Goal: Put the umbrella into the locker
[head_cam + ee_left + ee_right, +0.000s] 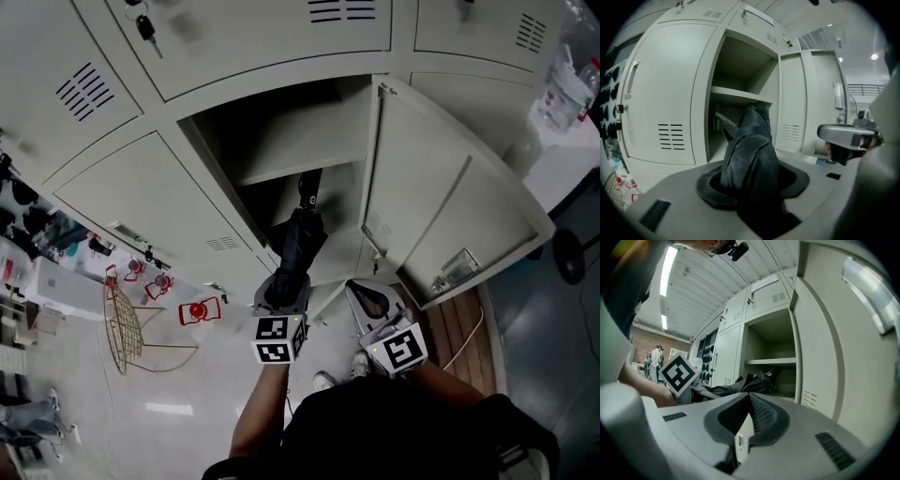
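Folded black umbrella (302, 239) at the open locker (281, 131)
The left hand-held gripper (286, 281) clamps the umbrella, its far end inside the locker below the shelf (300, 169); the right hand-held gripper (747, 399) has jaws together, empty.

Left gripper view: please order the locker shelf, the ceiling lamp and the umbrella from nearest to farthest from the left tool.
1. The umbrella: gripped in the left tool itself.
2. The locker shelf: straight ahead, inside the open locker.
3. The ceiling lamp: upper right, far beyond the lockers.
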A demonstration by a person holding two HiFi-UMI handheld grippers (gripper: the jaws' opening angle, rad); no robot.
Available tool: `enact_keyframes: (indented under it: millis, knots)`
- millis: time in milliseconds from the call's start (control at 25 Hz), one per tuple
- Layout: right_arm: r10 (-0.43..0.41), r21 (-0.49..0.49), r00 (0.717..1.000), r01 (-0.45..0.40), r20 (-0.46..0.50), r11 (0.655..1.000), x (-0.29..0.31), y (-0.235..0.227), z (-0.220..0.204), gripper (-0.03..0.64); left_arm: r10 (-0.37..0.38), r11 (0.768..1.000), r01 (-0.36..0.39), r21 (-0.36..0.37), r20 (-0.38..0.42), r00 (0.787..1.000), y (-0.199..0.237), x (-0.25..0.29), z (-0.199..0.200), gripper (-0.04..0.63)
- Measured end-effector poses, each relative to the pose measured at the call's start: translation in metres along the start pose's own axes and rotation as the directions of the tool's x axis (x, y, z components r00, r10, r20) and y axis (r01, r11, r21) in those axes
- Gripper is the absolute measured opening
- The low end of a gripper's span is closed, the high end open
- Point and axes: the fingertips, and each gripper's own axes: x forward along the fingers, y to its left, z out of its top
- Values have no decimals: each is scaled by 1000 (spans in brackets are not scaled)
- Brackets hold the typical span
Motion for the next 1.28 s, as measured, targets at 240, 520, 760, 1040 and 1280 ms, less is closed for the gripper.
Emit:
enact_keyframes:
  millis: [240,520,760,1040,1280]
  knots:
    - [7,-22,1000,-7,7,1000,-1,-12,0,-2,69,997,-67,48,-34,997,3,42,12,207]
    - [58,-99,998,-58,0,993,4,-9,-3,-2,162,982,-155,103,-58,985,16,93,31,207]
    - [56,-64,998,-55,8,996,6,-11,-5,-2,191,968,-168,188,-108,976,30,132,45,209]
    - [24,-91,1000,-24,-6,996,10,-14,-5,-2,205,956,-161,246,-165,965,48,173,62,209]
    - [14,-105,999,-19,-44,994,13,-3,-9,-2,210,953,-146,264,-235,949,59,204,56,212]
